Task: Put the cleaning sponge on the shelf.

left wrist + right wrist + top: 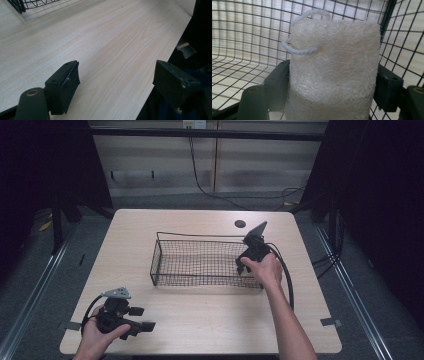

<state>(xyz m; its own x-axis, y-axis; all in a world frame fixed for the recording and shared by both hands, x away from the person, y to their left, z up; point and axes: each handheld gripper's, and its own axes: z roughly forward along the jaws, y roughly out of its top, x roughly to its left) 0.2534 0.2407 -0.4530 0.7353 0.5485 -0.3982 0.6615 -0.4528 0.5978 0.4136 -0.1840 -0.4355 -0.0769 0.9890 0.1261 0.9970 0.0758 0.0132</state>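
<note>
A pale, coarse loofah sponge (334, 62) with a white cord loop (299, 50) stands between the jaws of my right gripper (333, 87), which is shut on it. In the high view that right gripper (242, 266) dips into the right end of the black wire basket (200, 237) at mid-table. Basket mesh (237, 37) surrounds the sponge on all sides. Over the table's front left corner, my left gripper (141, 318) is held low, open and with nothing in it. Its jaws stand wide apart above bare wood (117, 80).
The light wooden table (200, 320) has a round cable hole (240, 224) behind the basket. A basket corner (22, 3) shows at the top left of the left gripper view, and the table's edge (160, 75) runs under the right-hand jaw. Black cables (210, 190) lie on the floor beyond.
</note>
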